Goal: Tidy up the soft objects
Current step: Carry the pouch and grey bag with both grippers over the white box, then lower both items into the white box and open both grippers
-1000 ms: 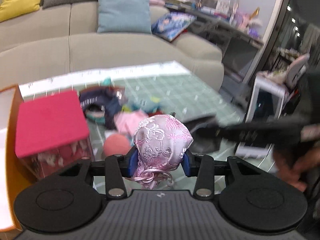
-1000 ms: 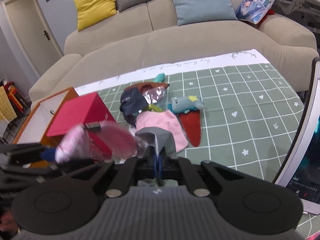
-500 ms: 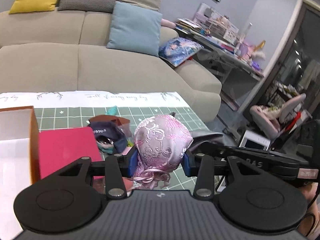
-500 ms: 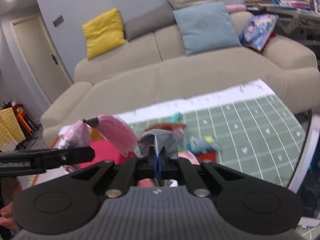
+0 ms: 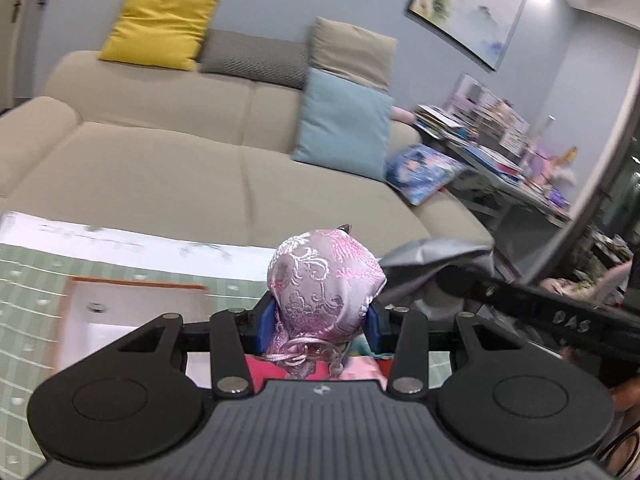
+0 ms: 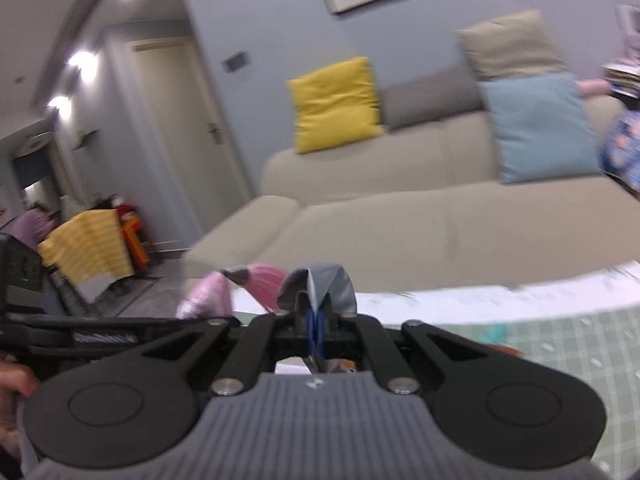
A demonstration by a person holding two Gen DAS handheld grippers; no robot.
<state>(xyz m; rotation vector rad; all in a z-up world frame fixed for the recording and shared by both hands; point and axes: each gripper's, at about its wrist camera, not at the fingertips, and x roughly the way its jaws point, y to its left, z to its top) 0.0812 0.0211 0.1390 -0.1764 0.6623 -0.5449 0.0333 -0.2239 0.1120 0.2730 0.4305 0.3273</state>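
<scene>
My left gripper (image 5: 322, 322) is shut on a pink brocade pouch (image 5: 324, 284) with a drawstring hanging under it, held high above the table. My right gripper (image 6: 316, 318) is shut on a fold of thin grey fabric (image 6: 320, 284). In the left wrist view that grey fabric (image 5: 436, 260) hangs just right of the pouch, from the right gripper's black arm (image 5: 560, 320). In the right wrist view the pink pouch (image 6: 208, 296) shows at the left, in the left gripper. An open white-lined box with an orange rim (image 5: 132, 304) lies below on the green checked cloth (image 5: 24, 264).
A beige sofa (image 5: 200, 168) with yellow, grey, tan and blue cushions fills the background. A cluttered shelf (image 5: 500, 152) stands at the right. A door (image 6: 172, 132) and a yellow-draped rack (image 6: 88, 244) are at the far left. A hand (image 6: 12, 388) holds the left gripper.
Both grippers have risen well above the table with their loads still held. The views now tilt up toward the sofa and wall; the pile of soft things has dropped out of sight.
</scene>
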